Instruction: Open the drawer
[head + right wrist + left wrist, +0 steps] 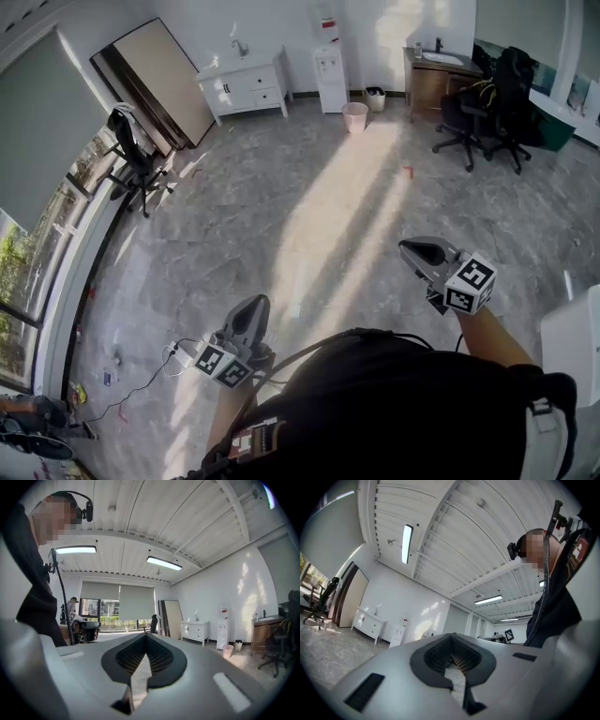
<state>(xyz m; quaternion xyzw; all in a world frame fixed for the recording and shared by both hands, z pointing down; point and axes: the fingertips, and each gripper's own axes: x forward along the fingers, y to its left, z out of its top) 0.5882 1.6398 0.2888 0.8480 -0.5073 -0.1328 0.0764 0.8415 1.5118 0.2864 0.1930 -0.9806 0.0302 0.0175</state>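
The approach step is just getting under way, by my reading: the person is standing mid-room, holding the left tongs [253, 309] and right tongs [417, 251] out level, both pressed fully closed and gripping nothing. The white drawer cabinet [246, 87] is sitting against the far wall at about eleven o'clock, well apart from both. The next move probably calls for walking over and spreading one pair at a drawer front.

The grey stone floor [309, 187] looks smooth and shiny. The far white wooden cabinet [246, 86] looks matt. The grey plastic left gripper [253, 305] and right gripper [412, 249] look smooth.
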